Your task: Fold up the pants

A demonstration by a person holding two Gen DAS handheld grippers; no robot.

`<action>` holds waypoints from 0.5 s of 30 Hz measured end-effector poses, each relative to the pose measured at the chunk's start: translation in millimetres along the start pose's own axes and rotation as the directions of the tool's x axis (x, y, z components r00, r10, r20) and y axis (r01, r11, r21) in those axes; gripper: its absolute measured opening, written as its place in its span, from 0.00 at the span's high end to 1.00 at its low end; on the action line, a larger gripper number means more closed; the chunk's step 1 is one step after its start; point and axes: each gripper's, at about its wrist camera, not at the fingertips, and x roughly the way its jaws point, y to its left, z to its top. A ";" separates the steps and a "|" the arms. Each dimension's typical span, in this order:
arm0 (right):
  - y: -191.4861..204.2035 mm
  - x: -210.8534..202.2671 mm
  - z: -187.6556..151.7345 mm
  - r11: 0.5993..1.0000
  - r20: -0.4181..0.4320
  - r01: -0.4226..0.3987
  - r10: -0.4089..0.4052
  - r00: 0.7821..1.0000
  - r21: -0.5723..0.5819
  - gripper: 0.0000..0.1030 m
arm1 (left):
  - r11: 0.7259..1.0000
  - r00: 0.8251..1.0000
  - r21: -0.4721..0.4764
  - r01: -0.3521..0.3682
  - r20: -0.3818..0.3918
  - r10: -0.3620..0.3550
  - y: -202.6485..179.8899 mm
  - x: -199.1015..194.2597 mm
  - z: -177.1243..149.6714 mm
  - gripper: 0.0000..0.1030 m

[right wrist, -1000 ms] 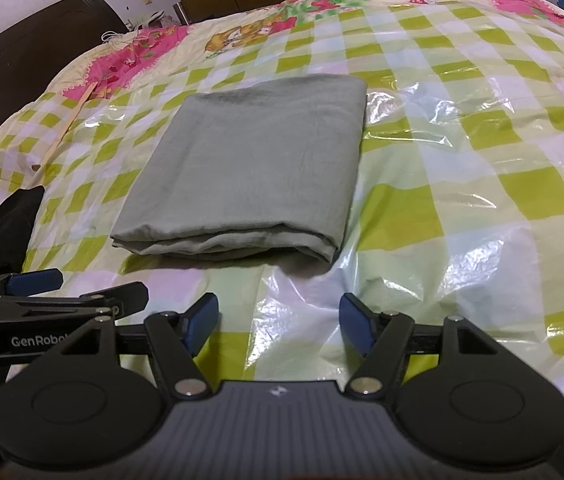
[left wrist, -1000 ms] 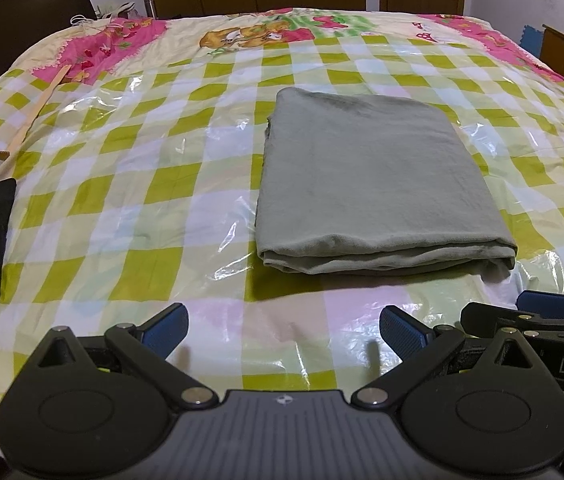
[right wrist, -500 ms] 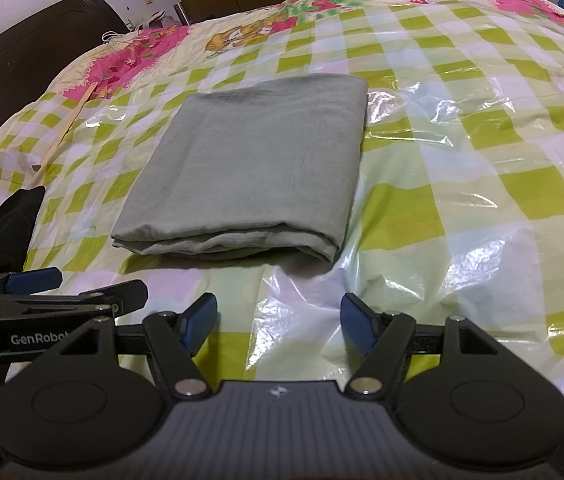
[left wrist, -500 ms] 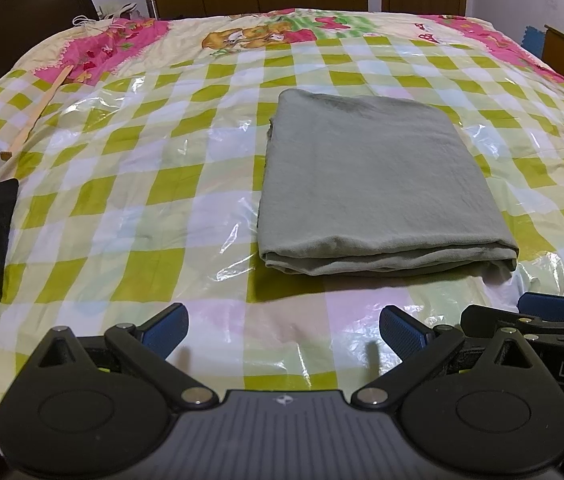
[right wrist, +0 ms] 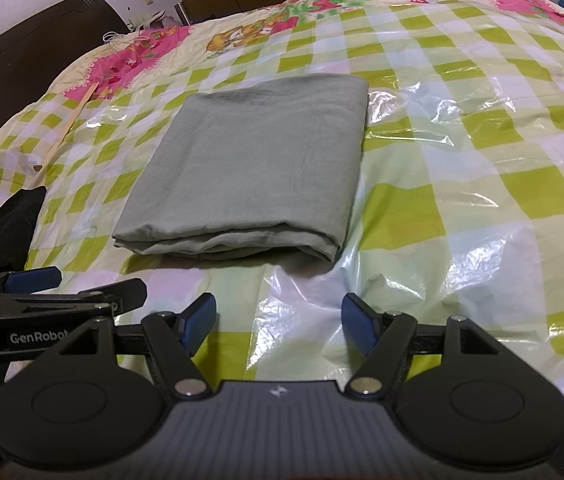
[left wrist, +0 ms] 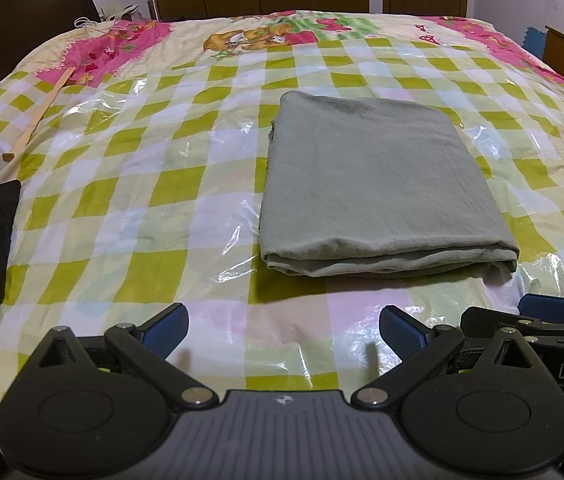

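the pants (left wrist: 382, 192) are lying folded into a flat grey stack on the bed (left wrist: 121, 216), just ahead of both tongs and touching neither. the left tongs (left wrist: 284, 330) are hovering wide and empty; the right tongs (right wrist: 277, 318) are likewise gaping wide, holding nothing. the fold is looking finished, so the risk is disturbance: a low tong dragging the glossy plastic sheet (right wrist: 462, 240) under the stack could be skewing or spilling its loose front layers.
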 end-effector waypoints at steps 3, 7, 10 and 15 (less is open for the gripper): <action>0.5 0.2 -0.2 1.000 0.000 0.000 0.000 1.000 0.001 0.31 | 1.000 1.000 0.000 -0.001 0.001 0.001 0.1 0.0 0.0 0.00; 0.2 0.1 -0.1 1.000 0.000 0.000 0.000 1.000 0.000 0.31 | 1.000 1.000 0.001 -0.001 0.000 0.001 0.0 0.0 0.1 0.00; 0.4 0.1 -0.2 1.000 -0.001 0.000 0.000 1.000 0.000 0.31 | 1.000 1.000 -0.001 -0.001 0.000 0.001 -0.1 -0.2 0.2 0.00; 1.2 0.0 -0.8 1.000 -0.001 0.000 0.000 1.000 -0.001 0.31 | 1.000 1.000 -0.001 -0.002 0.000 0.002 -0.2 -0.3 0.1 0.00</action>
